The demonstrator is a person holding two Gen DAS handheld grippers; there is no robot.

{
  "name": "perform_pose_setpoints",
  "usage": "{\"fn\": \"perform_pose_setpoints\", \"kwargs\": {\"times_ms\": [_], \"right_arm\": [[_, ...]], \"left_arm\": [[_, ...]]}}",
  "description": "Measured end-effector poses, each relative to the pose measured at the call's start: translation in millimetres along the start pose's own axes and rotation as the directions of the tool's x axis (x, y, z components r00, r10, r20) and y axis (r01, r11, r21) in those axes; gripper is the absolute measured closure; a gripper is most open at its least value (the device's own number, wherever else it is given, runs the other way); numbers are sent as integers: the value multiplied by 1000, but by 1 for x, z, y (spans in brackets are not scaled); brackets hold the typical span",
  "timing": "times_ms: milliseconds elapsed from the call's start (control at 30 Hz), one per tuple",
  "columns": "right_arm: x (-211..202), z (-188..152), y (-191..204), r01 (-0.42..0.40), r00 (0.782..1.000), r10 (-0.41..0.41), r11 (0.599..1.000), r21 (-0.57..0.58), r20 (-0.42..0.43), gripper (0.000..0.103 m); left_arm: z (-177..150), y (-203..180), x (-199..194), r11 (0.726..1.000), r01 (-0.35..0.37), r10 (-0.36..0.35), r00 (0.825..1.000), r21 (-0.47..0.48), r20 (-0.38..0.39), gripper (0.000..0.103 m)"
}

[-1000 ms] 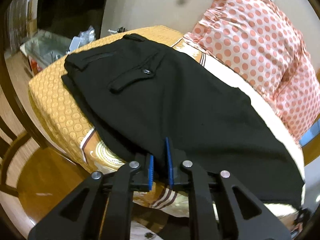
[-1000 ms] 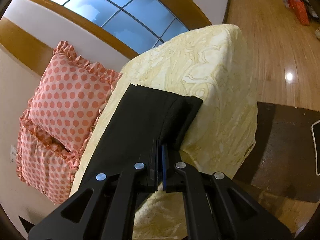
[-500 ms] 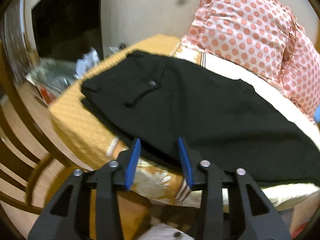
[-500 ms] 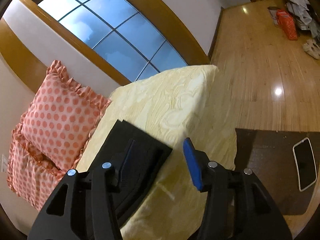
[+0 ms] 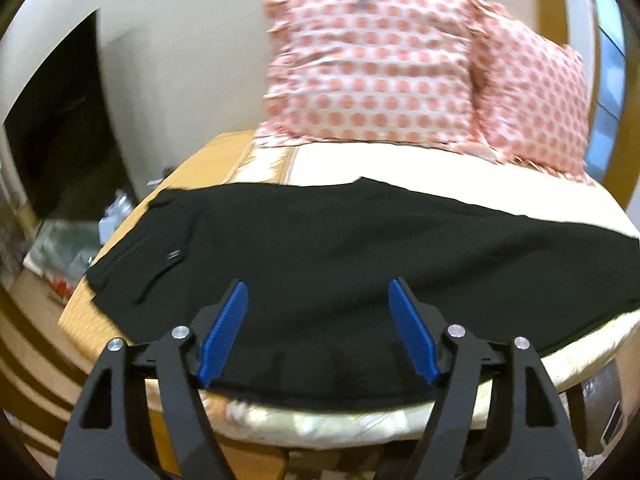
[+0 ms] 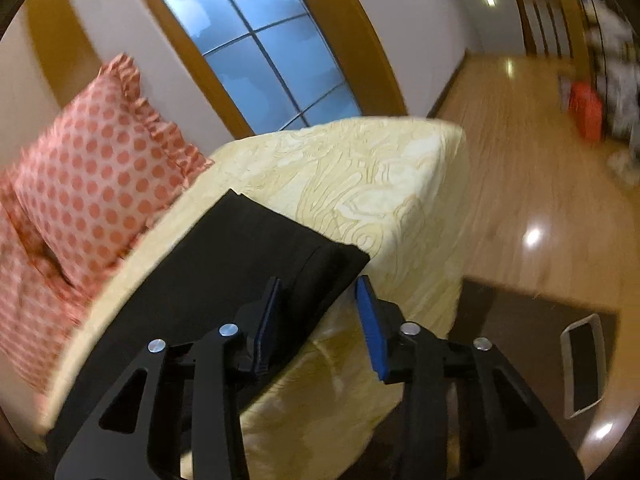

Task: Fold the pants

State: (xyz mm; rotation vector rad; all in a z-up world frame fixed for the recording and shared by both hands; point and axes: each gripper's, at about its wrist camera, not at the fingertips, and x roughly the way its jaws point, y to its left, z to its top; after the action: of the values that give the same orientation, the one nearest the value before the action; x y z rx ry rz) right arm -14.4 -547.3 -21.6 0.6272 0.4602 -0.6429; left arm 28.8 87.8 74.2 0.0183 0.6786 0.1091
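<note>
Black pants (image 5: 360, 248) lie flat, folded lengthwise, across the bed, waistband and a buttoned back pocket (image 5: 160, 256) at the left, legs running right. My left gripper (image 5: 318, 292) is open and empty, over the pants' near edge at mid-length. In the right wrist view the leg ends (image 6: 256, 264) lie on the yellow bedspread (image 6: 360, 184). My right gripper (image 6: 318, 284) is open and empty, its blue pads either side of the hem's near corner.
Two pink polka-dot pillows (image 5: 376, 68) stand against the wall behind the pants. An arched window (image 6: 256, 48) is beyond the bed. Wooden floor (image 6: 520, 184) lies to the right, with a dark mat (image 6: 532, 340), a white tablet-like object (image 6: 584, 364) and a red bag (image 6: 586, 110).
Both grippers let go of the pants' near edge and opened wide. The left one drew back and swung right, facing the pillows; the right one pulled back slightly.
</note>
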Motion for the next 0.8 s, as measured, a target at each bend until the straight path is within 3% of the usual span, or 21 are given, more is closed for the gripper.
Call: {"fn": "perform_pose_setpoints", "kwargs": {"times_ms": [33,133,233,267,367,467,567,633,700,767,800], "right_arm": [[-1,-1,5,27,1000,-26,999,-43,17,73],[-3,-3,21,58,997,-50,987,-148,56,74],[6,4,10,-9,1000,10,998,-58,21,75],[8,6,8,-22,1000,23,999,-49,17,91],[4,8,13,-96,995,97,994,-50,21,93],[-13,13,38,-214,975,219,972,-92,45,94],[-38,16,82,-354,929,367,919,-173,45,94],[-58,12,121,-460,878,478,856,-236,26,94],[-78,-1,164,-573,804,594,762,-301,-28,94],[-98,-25,213,-672,718,686,641,-371,-115,94],[-106,-43,238,-723,665,726,566,-395,-177,94]], "left_arm": [[1,-7,5,1000,15,-15,1000,10,-2,29],[0,-20,17,998,57,-57,998,8,-15,29],[-3,-26,26,997,81,-81,996,-4,-33,29],[-4,-27,28,996,86,-86,995,-2,-39,29],[-8,-30,30,996,84,-83,996,5,-41,25],[-10,-29,32,996,86,-86,995,3,-42,23],[-13,-28,36,996,88,-89,995,-6,-55,22],[-16,-28,39,996,92,-92,994,-12,-63,22],[-17,-27,41,995,94,-95,993,-17,-70,22],[-18,-27,42,995,97,-99,993,-26,-70,22],[-18,-26,40,995,98,-100,993,-31,-66,22]]}}
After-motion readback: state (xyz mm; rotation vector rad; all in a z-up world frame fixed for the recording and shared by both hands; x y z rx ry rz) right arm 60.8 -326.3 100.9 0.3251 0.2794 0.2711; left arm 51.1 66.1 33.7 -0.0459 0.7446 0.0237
